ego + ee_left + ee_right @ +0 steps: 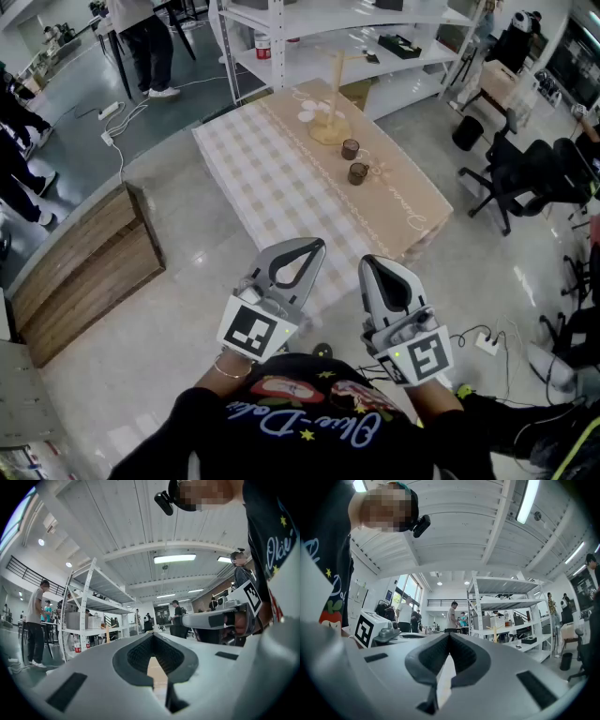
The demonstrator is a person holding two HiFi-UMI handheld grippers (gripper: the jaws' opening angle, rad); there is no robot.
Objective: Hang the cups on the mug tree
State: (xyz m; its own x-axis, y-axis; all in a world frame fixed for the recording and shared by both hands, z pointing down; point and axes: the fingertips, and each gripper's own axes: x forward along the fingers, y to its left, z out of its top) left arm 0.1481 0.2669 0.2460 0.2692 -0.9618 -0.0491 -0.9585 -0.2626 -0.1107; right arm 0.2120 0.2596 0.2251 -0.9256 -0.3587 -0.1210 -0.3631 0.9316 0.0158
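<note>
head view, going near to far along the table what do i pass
near cup -> far cup -> mug tree -> shelf

Left gripper (152, 637) tips together, empty; beyond, white shelving (84, 606), perhaps the mug tree (107, 631).

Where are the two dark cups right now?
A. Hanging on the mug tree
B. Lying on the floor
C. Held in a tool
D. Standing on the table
D: both dark cups stand upright on the table, just in front of the mug tree.
</note>
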